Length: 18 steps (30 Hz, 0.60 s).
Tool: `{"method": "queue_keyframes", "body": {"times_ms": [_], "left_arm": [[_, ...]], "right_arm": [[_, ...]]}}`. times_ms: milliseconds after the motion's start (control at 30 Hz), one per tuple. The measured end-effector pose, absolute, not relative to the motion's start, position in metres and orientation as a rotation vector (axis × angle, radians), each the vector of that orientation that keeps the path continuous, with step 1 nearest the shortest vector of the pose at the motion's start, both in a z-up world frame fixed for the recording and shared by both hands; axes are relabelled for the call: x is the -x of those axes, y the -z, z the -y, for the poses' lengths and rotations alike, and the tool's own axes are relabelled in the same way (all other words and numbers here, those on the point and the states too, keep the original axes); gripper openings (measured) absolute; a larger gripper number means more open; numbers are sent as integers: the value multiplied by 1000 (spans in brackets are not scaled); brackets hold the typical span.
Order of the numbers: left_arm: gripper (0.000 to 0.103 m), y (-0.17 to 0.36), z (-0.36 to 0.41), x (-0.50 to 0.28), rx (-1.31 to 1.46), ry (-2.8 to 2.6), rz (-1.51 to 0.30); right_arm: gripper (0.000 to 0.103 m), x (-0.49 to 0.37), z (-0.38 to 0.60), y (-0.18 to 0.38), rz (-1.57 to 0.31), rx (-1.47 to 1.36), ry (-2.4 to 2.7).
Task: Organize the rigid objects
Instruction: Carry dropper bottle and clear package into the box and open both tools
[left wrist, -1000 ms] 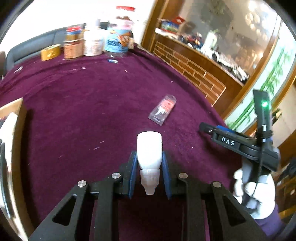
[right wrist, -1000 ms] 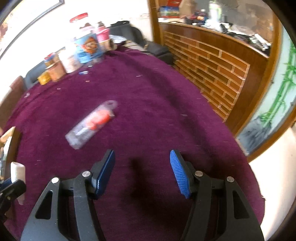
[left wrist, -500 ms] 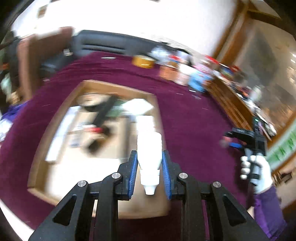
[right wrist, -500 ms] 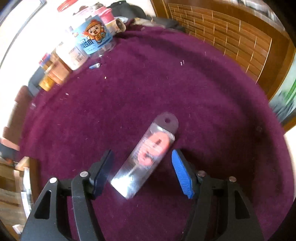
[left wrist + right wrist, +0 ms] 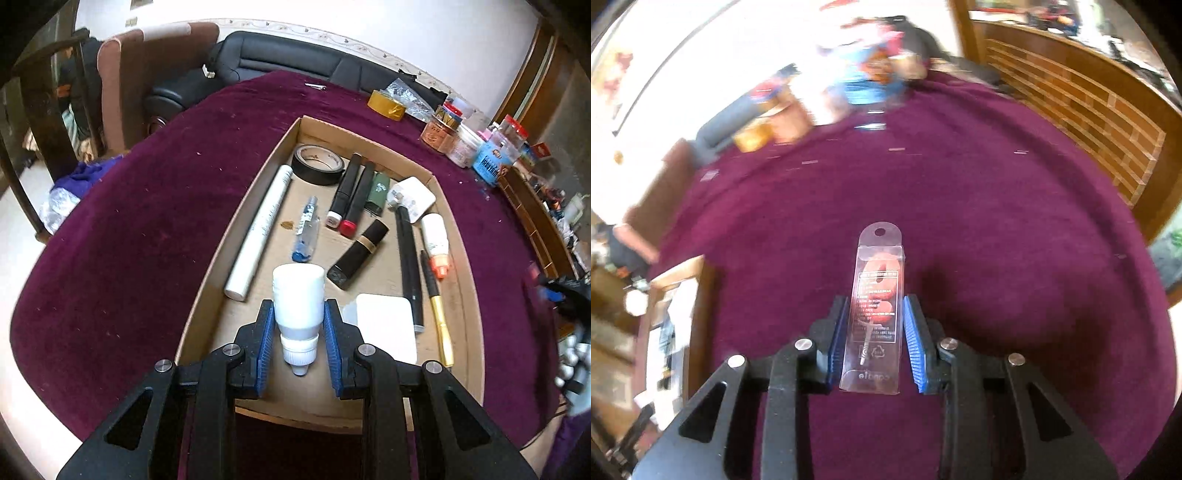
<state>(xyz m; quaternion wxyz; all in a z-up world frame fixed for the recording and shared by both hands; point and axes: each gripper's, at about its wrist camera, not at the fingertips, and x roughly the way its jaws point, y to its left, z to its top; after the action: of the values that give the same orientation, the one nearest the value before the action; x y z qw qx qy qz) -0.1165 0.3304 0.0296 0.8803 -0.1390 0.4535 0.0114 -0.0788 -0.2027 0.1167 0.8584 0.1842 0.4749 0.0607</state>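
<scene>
Gripping white bottle (image 5: 298, 299) between left gripper (image 5: 298, 341) pads, above box (image 5: 460, 258).

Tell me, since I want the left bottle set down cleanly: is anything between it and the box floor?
Nothing visible blocks it. The left gripper holds the white bottle over the box, above a bare patch of floor. Close around that patch lie the white tube, black lipstick and white pad.

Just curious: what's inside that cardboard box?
In the box: black tape, a white tube, markers, lipstick, pens and a white pad. The left claw and its bottle hide the near floor.
</scene>
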Motion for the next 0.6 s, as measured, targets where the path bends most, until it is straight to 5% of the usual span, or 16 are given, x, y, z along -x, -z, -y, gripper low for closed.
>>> {"method": "queue_keyframes", "body": {"times_ms": [133, 300, 600], "left_arm": [[36, -29, -335, 119, 300, -18, -941], [36, -41, -341, 135, 341, 4, -874], [57, -83, -346, 169, 335, -20, -662]], "right_arm": [[27, 99, 144, -138, -1006, -369, -333], [27, 132, 59, -150, -1052, -287, -567], [28, 157, -40, -116, -1164, -115, -658]]}}
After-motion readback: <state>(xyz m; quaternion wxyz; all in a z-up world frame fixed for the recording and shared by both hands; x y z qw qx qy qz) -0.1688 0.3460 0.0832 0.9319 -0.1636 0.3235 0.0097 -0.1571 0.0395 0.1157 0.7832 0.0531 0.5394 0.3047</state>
